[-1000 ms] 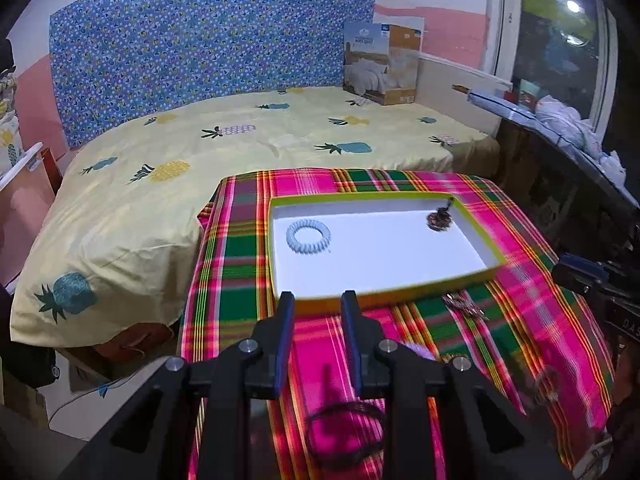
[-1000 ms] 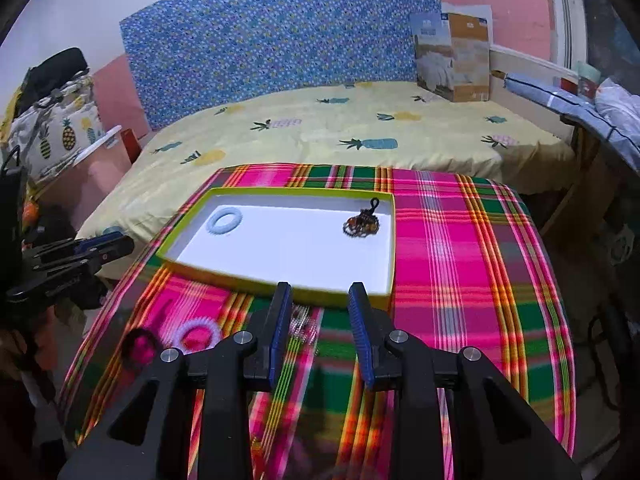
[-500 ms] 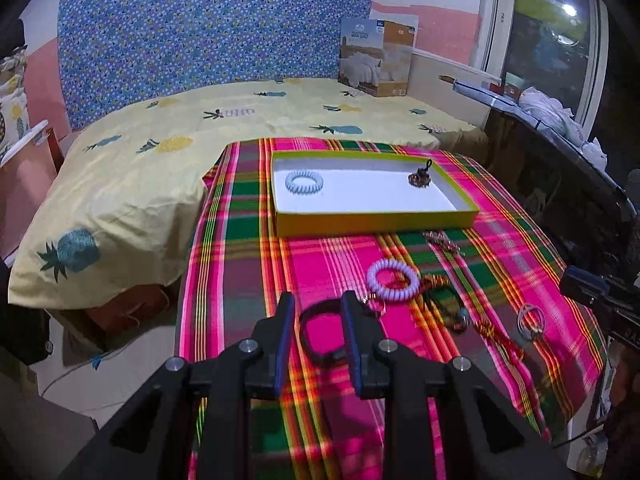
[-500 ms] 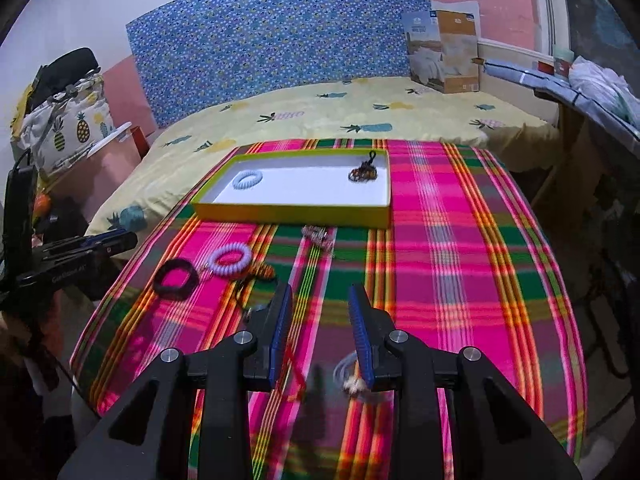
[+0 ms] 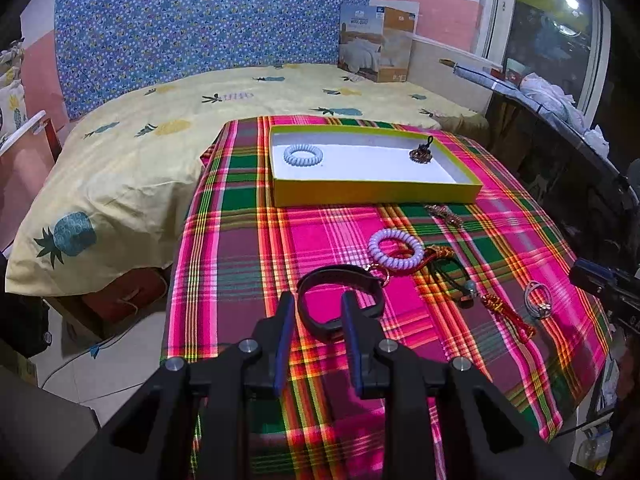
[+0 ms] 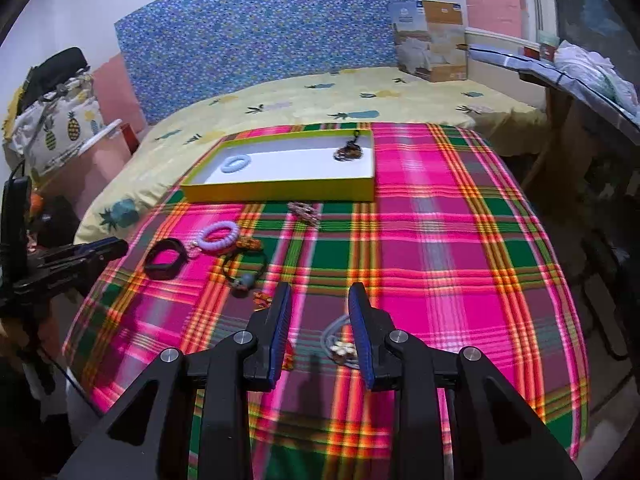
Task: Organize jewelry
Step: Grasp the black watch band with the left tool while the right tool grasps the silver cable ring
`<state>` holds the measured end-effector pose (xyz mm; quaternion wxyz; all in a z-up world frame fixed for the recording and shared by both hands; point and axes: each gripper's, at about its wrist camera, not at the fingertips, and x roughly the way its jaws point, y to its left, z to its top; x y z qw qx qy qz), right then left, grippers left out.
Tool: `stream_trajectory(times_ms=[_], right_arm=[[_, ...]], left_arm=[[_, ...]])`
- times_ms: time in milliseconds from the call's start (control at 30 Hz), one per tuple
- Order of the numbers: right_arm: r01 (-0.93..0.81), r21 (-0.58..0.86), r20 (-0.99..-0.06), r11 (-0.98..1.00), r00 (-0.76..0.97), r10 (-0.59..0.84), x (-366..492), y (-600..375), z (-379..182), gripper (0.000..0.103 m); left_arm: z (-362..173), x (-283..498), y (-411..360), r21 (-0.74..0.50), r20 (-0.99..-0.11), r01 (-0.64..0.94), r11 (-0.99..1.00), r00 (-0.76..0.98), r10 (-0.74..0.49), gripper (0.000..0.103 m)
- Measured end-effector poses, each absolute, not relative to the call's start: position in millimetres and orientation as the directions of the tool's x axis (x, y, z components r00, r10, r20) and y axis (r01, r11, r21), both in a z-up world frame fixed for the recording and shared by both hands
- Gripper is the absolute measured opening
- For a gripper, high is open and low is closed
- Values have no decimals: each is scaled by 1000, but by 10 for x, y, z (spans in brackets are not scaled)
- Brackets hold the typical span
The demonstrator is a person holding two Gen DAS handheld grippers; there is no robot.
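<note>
My left gripper (image 5: 316,302) hangs open over the black band (image 5: 338,300), which sits at 6 o'clock from the tray (image 5: 376,194). It looks light and floppy, so I'd pinch the near rim. My right gripper (image 6: 320,300) is open too, nothing held, with the pale cord loop (image 6: 338,338) just below.

Pulled back from the yellow tray (image 5: 376,192) since a second ago, so that the loose pieces on the plaid cloth (image 5: 248,248) have come into both views. Left gripper (image 5: 316,308), earlier at the tray's near wall, now low over the black band (image 5: 340,300). Right gripper (image 6: 320,300), likewise withdrawn, now above the pale cord with beads (image 6: 340,340), well short of the tray.
</note>
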<state>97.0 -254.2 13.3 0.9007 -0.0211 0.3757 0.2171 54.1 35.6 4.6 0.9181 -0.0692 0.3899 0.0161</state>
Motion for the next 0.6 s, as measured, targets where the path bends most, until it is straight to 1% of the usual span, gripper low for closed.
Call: stream_trajectory(times_ms=[400, 600], right_arm=[[-322, 115, -753, 940, 588, 294, 1143, -2775, -211, 30], [-329, 108, -780, 938, 557, 285, 1159, -2769, -349, 30]], left_arm=[[-165, 698, 434, -116, -754, -107, 987, 657, -18, 25], [-251, 776, 440, -113, -768, -112, 987, 640, -15, 25]])
